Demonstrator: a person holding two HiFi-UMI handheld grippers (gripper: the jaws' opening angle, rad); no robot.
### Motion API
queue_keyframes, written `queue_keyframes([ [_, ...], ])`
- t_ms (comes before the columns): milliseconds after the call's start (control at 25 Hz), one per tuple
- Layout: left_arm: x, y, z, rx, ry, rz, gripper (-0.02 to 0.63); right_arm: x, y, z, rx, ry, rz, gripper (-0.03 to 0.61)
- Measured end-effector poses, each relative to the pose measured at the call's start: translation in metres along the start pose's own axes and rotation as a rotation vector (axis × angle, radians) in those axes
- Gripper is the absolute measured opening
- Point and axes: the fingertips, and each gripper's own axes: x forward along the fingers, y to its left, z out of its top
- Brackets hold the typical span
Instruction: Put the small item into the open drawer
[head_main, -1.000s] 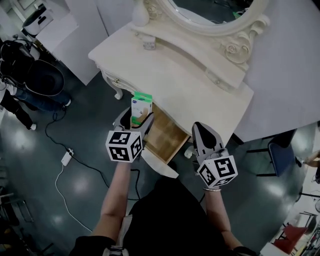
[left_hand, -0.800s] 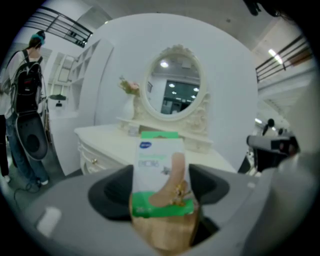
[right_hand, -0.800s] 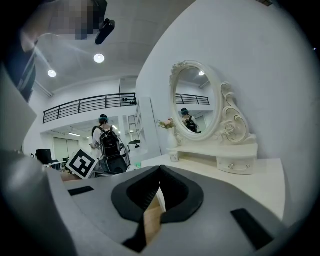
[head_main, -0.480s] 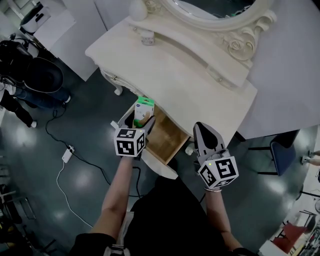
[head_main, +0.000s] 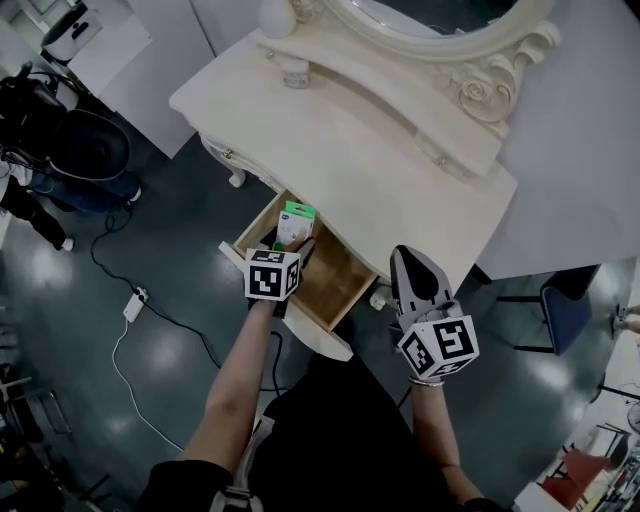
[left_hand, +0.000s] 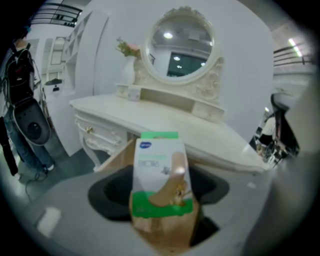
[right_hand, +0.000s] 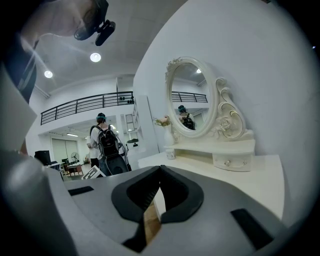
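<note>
The left gripper (head_main: 292, 247) pinches a small white-and-green box (head_main: 296, 222) between its 2 jaws; in the left gripper view the box (left_hand: 160, 175) stands upright in the grip, its green band low on the front face and a blue logo near the top. In the head view the box is over the open drawer (head_main: 342, 278) of the cream dressing table (head_main: 380, 160), toward the drawer's left rear corner, but I cannot tell whether it touches the wooden bottom. The drawer is pulled out below the tabletop edge. The right gripper (head_main: 408, 262) hangs apart from the drawer, just off its right end, with its jaws pressed together and nothing between them, as the right gripper view (right_hand: 159, 172) shows. An oval mirror (left_hand: 182, 42) in a carved frame stands at the back of the table, with a small jar (head_main: 295, 73) near it. A cable (head_main: 120, 290) trails across the dark floor to the left.
</note>
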Motion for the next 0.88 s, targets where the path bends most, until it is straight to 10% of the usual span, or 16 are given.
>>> queue_keyframes([
  [880, 0.056, -0.008, -0.056, 0.158, 0.35, 0.001, 0.351, -0.001, -0.011, -0.006, 0.014, 0.013, -0.007, -0.003],
])
